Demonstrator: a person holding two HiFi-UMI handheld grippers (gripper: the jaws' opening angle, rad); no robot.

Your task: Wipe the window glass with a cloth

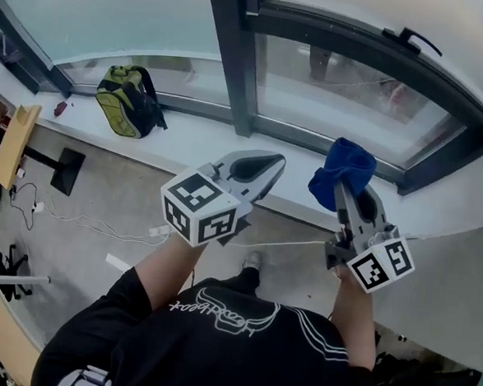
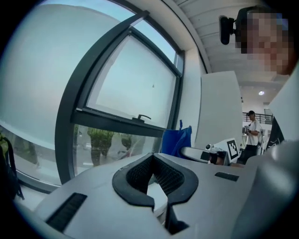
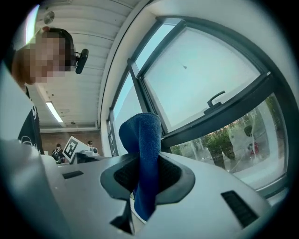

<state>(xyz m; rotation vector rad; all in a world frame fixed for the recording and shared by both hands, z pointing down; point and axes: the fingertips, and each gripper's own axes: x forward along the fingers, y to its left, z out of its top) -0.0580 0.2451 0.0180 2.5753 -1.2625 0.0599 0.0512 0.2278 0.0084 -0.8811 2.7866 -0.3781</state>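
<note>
The right gripper view alone shows the grip closely. The right claw has its jaws pressed on a blue cloth, which runs up through the dark pads, with a folded bunch above the tips and a tail hanging below them. The left gripper view shows the left claw pressed together with nothing between its pads. It also catches the cloth off to that claw's right.

Only the head view shows both at once. The left claw and the right claw are held up side by side, well apart, on forearms reaching forward from a black shirt. The hands are mostly hidden under the marker cubes. The cloth bulges past the right claw's tips.

Beyond the tips lies a white sill. Far to the left claw's left a green and black backpack stands on it, which the right gripper view does not show. Past the sill rises the window glass in dark frames, with a handle above the right claw. No view shows whether the cloth touches the glass.

Trees outside show only in the gripper views. A standing person is small and far off to the left claw's right.
</note>
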